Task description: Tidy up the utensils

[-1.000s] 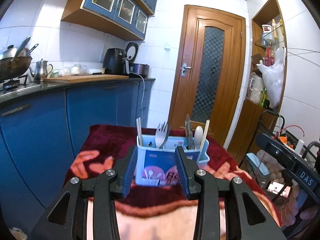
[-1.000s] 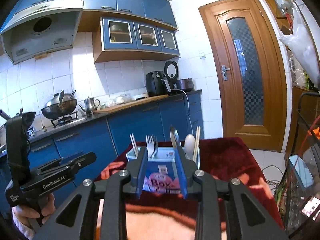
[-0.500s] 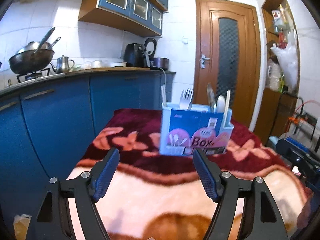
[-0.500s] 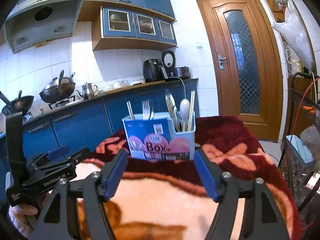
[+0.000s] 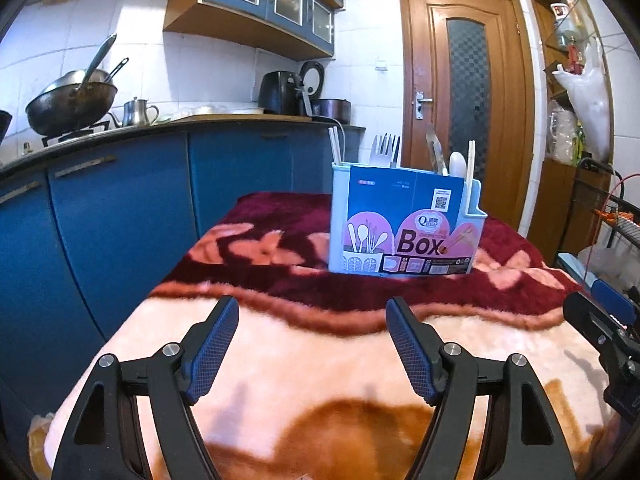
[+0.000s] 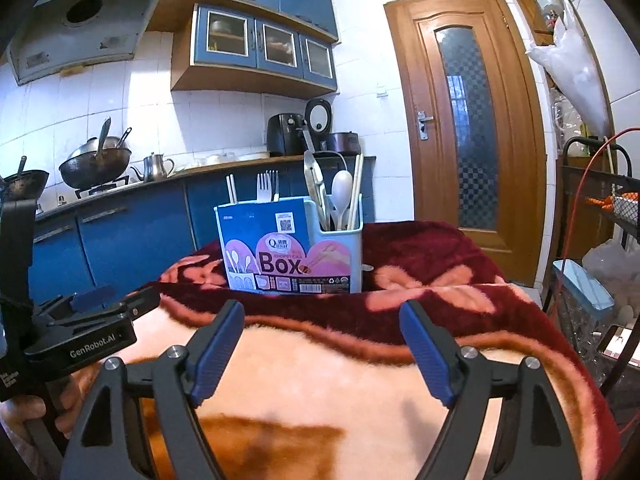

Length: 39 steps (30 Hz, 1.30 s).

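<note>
A light blue utensil box (image 5: 404, 224) marked "Box" stands upright on the far part of a blanket-covered table (image 5: 320, 380). It holds chopsticks (image 5: 335, 146), forks (image 5: 384, 150), a knife and a white spoon (image 5: 456, 162). It also shows in the right wrist view (image 6: 290, 246). My left gripper (image 5: 312, 346) is open and empty, low over the near part of the blanket, well short of the box. My right gripper (image 6: 322, 350) is open and empty too, beside the left one (image 6: 92, 328).
Blue kitchen cabinets (image 5: 120, 216) with a wok (image 5: 72, 104) and kettle run along the left. A wooden door (image 5: 468, 92) stands behind the table. A wire rack with bags (image 6: 600, 260) stands close on the right.
Both grippers have opened wide and pulled back from the box. The box now stands free on the blanket, farther from both cameras.
</note>
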{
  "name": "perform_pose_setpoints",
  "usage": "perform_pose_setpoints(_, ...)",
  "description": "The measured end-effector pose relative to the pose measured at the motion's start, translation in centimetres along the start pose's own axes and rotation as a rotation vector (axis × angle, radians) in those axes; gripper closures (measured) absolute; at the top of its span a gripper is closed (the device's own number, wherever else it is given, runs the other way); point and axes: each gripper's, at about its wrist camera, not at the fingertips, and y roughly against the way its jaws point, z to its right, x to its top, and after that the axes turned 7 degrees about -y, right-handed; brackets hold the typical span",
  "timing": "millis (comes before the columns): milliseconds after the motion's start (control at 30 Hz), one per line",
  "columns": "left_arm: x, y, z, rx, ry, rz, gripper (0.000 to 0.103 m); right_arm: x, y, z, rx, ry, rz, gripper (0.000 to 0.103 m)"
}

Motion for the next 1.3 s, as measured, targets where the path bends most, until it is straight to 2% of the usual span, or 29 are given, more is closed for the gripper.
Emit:
perform_pose_setpoints(700,-0.22,-0.12,0.43,0.035,-0.015,0.001,0.026,-0.48,0.16,-0.09,0.001,0.001,0.014,0.021)
perform_pose_setpoints(1300,-0.24,-0.13,0.44,0.036,-0.016,0.000,0.026,-0.49,0.17,-0.12,0.001,0.001,0.015,0.021)
